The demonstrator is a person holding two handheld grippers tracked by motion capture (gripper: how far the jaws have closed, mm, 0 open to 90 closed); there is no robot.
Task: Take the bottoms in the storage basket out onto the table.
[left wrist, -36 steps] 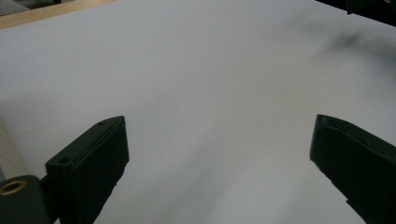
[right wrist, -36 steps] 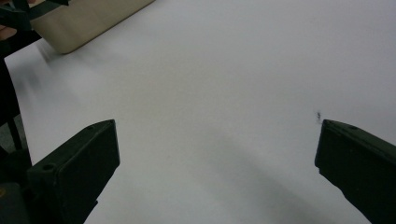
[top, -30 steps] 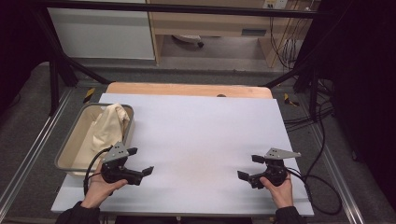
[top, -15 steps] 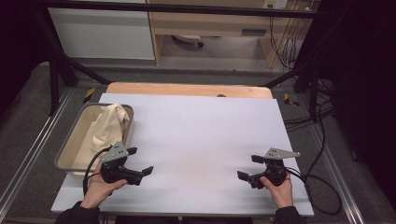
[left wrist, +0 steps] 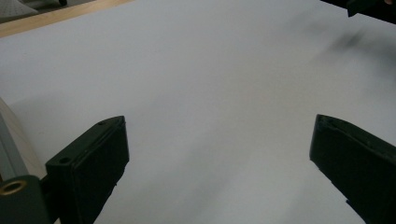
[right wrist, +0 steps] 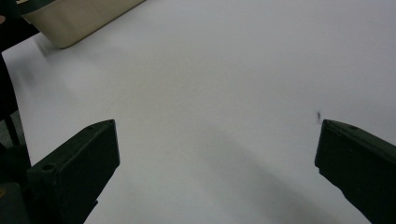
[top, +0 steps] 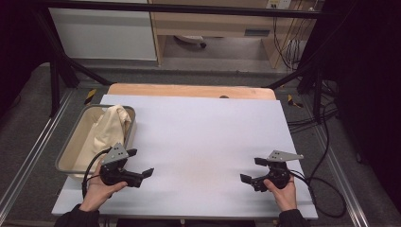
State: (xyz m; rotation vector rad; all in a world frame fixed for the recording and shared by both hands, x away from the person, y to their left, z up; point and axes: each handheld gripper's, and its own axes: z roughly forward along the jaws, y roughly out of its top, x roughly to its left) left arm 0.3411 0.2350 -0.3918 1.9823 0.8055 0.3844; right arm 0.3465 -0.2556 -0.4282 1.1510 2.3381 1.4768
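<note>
- Cream crumpled cloth point(top: 109, 126) lies in the beige rectangular tub point(top: 71, 146) at our table's left edge.
- Left gripper point(top: 140, 163) and right gripper point(top: 251, 170) hover wide apart, empty, over the white tabletop sheet point(top: 198, 137).
- Grey floor point(top: 28, 127) surrounds us.

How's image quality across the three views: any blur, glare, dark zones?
High view: white table evenly lit, no glare, room edges fall to black; cream cloth in the tray reads clearly. Left gripper view: open left gripper sharp, far corner smeared and shadowed. Right gripper view: soft shadow under the open right gripper, tray corner slightly blurred.
</note>
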